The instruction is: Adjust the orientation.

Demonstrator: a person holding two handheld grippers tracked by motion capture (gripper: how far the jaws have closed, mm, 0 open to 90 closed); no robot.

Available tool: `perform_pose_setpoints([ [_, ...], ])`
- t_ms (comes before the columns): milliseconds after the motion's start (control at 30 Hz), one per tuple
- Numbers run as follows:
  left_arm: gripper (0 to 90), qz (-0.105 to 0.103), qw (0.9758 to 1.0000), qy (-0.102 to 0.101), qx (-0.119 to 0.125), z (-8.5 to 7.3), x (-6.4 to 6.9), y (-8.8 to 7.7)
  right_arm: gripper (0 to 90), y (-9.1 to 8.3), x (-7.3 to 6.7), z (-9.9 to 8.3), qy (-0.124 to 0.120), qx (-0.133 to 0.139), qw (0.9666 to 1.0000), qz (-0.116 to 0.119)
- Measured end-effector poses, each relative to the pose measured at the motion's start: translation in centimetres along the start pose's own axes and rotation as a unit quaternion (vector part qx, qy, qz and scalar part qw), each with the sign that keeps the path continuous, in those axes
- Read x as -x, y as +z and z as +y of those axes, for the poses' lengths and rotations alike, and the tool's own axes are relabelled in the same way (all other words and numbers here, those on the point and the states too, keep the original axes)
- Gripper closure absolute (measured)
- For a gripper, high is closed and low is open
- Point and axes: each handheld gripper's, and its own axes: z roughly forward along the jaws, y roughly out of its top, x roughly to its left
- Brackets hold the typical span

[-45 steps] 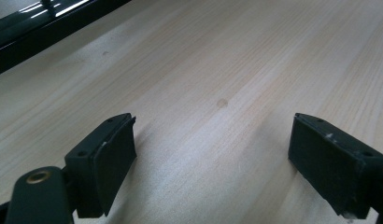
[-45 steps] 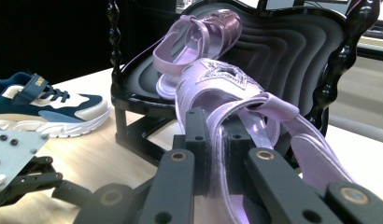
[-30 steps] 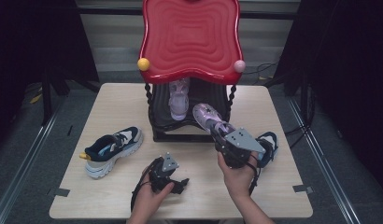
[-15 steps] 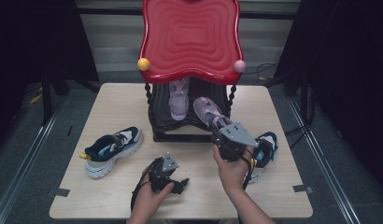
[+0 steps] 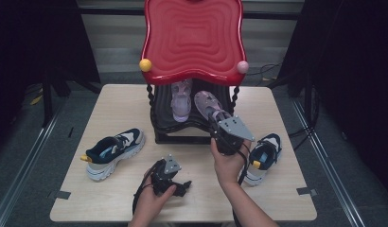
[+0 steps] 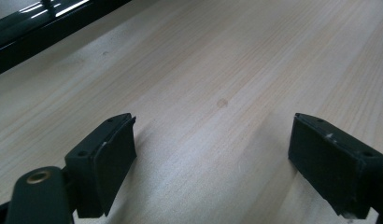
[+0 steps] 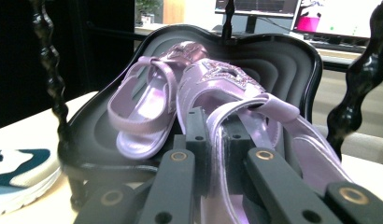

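On the left of the table (image 5: 111, 109) we see a navy and white sneaker (image 5: 111, 151) lying well apart from our left gripper (image 6: 213, 163), which rests low over bare wood, jaws spread wide with nothing between them. Our right gripper (image 5: 219, 126) pinches the heel strap of a purple sandal (image 7: 227, 88) at the black lower shelf (image 7: 283, 51), beside its mate (image 7: 143, 112). Another sneaker (image 5: 264, 156) lies rightmost.
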Motion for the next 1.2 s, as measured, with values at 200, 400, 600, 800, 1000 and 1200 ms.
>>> perform_pose_setpoints([
  [200,14.4,0.000,1.0000,-0.001,0.000,0.0,0.0,0.0,84.0,0.9,-0.2,0.2,0.010,0.005,0.9998,-0.015],
  [400,14.5,-0.001,1.0000,-0.004,-0.003,0.0,0.0,-0.1,84.0,1.6,-0.2,-0.1,0.016,0.008,0.9994,-0.029],
  [600,14.5,0.000,1.0000,-0.004,-0.003,0.0,0.1,-0.1,84.1,2.2,0.1,-0.2,0.025,0.008,0.9989,-0.040],
  [800,14.5,-0.002,1.0000,-0.007,-0.002,-0.1,0.1,-0.1,84.1,2.7,0.3,0.0,0.022,0.010,0.9986,-0.047],
  [1000,14.5,-0.002,1.0000,-0.006,-0.002,-0.1,0.1,-0.1,84.1,3.4,0.1,0.3,0.020,0.011,0.9984,-0.051],
  [1200,14.5,-0.001,1.0000,-0.007,-0.003,-0.1,0.1,-0.1,84.0,4.2,-0.2,0.3,0.018,0.009,0.9984,-0.053],
])
